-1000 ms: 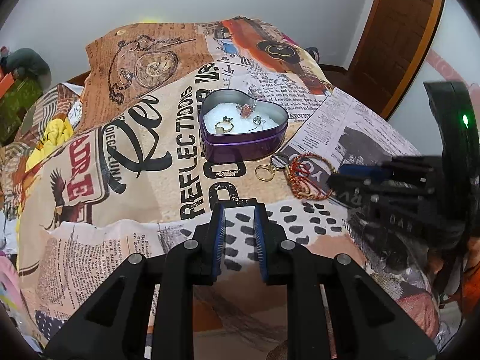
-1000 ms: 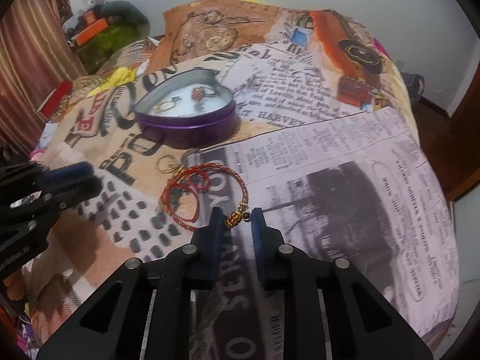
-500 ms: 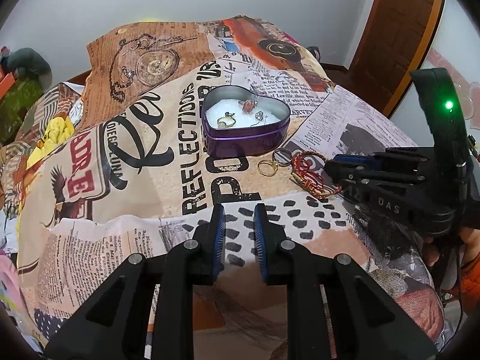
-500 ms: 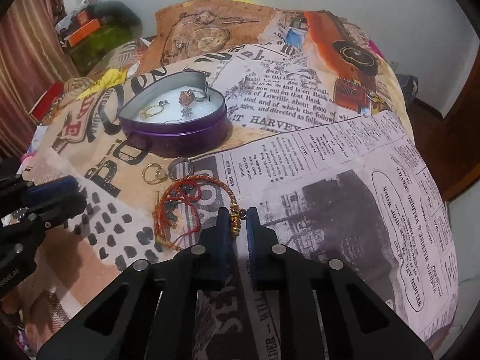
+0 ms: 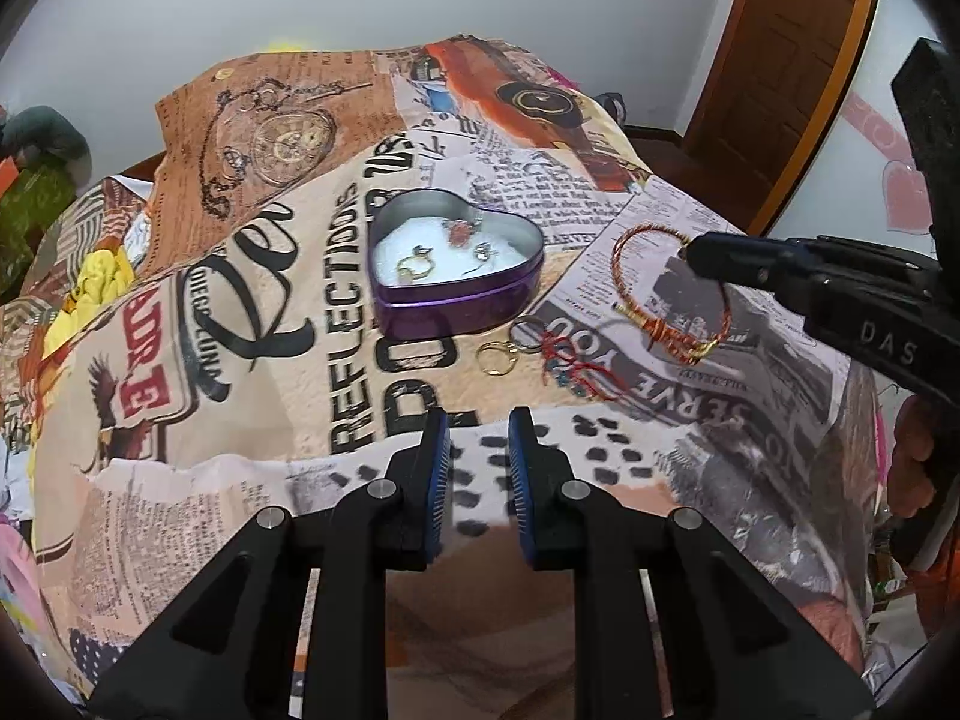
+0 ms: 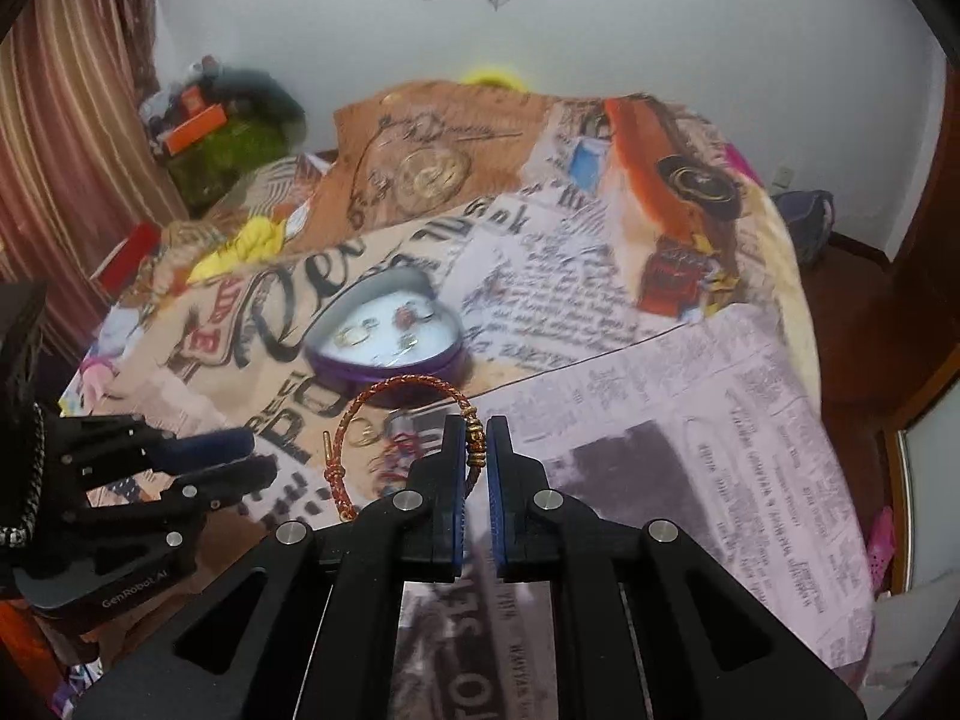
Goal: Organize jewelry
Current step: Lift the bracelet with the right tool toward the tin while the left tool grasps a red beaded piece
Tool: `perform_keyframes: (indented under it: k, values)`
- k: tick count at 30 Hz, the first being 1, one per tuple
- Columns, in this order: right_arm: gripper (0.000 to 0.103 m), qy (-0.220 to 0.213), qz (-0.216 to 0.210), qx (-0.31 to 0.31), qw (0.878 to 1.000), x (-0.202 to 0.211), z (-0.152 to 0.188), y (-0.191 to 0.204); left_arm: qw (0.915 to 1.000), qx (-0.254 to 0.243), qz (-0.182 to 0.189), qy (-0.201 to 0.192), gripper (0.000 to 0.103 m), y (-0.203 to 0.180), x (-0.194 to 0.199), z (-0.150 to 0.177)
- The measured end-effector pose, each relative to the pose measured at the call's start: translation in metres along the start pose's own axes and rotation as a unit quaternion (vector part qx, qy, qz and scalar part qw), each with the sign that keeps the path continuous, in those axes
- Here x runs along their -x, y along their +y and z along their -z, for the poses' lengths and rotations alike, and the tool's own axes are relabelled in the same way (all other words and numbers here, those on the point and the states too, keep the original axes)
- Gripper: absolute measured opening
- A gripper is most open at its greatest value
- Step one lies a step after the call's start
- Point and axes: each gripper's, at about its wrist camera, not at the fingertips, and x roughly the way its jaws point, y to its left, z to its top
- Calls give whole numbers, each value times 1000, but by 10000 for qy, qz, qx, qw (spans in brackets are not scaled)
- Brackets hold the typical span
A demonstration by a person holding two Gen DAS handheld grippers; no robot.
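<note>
Seen from the left wrist, the left gripper [image 5: 478, 456] is held with its jaws spread apart and nothing between them, low over the printed blanket [image 5: 252, 360] near its dotted patch. Farther ahead a purple heart-shaped tin [image 5: 457, 294] is set on the blanket, with a gold ring [image 5: 414, 267] and other small pieces lying on its white lining. Just in front of the tin a loose gold ring [image 5: 495, 357], a silver ring [image 5: 528, 333] and a red cord tangle [image 5: 570, 360] are left on the cloth. To the right, the right gripper [image 5: 696, 253] is seen side-on, with a red-and-gold braided bracelet [image 5: 672, 294] hung from its tip, clear of the blanket. A white wall and a brown wooden door [image 5: 780, 72] are seen behind. From the right wrist, the right gripper [image 6: 477, 438] is pressed together on the bracelet [image 6: 408, 387] at its gold beads, the loop curving out to the left above the tin [image 6: 387, 360], which is blurred here. The left gripper [image 6: 240, 456] is seen at the left edge, pointed toward the rings. Striped curtains [image 6: 72, 150] and a cluttered corner are seen at the left, the white wall beyond.
</note>
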Motion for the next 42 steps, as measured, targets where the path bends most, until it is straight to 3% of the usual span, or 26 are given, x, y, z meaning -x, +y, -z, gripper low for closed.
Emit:
perform_keyframes:
  k: [8,15,20,26,34,42]
  values:
    - [6,7,251,-242,9994,-1,9,-33,9995,-109,235,170,19,-25,-21,-13]
    - [6,67,269,-362,9990,-4,18,-49,9985,-239,202,445,19,-40,-49,-19]
    - [6,113,179,-357,9991,-9,22,-51,9988,-214,153,416,19,-39,-54,-20]
    - [6,92,99,-268,9995,-11,22,-44,9993,-158,140,304,6,-35,-47,-17]
    - [6,-43,56,-204,9998,-1,15,-32,10000,-36,65,0,6,-24,-22,-16]
    - [6,-233,85,-146,9996,12,4,-19,9982,133,57,-573,6,-10,27,-26]
